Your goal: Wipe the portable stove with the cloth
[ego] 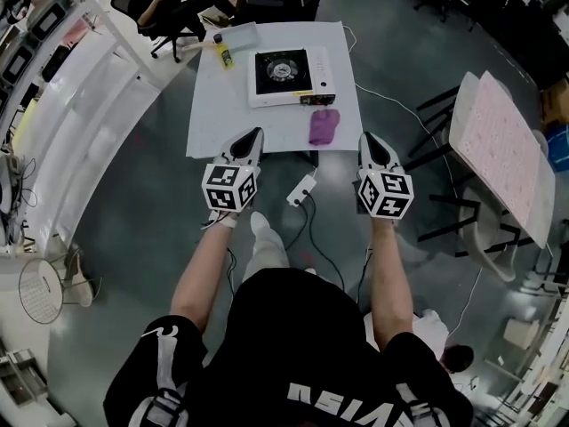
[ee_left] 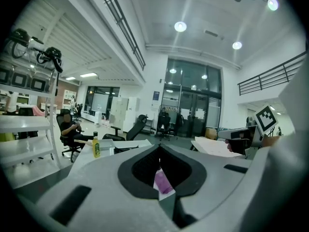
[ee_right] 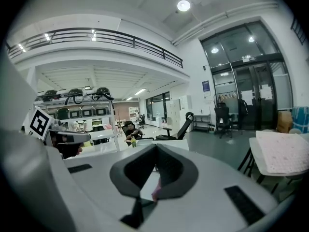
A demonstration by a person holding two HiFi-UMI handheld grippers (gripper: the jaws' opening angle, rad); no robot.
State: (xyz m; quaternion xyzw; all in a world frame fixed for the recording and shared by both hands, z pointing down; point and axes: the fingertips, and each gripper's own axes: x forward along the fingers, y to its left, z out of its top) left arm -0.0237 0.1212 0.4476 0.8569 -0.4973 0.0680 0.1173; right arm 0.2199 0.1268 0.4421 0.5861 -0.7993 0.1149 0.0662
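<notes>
Grey flooring (ego: 124, 203) is spreading through an open hall, where a white bench (ego: 222, 114) is standing ahead of the person. On its far half a stove (ego: 289, 74) is sitting, white with a black top. The left gripper (ego: 256, 133) and right gripper (ego: 366, 137) are hovering at the bench's near edge, well apart, each with its jaws pressed together on nothing. Between them and slightly farther, a purple cloth (ego: 323, 125) is lying just near of the stove's right corner. A yellow bottle (ego: 224, 53) is standing at the far left.
</notes>
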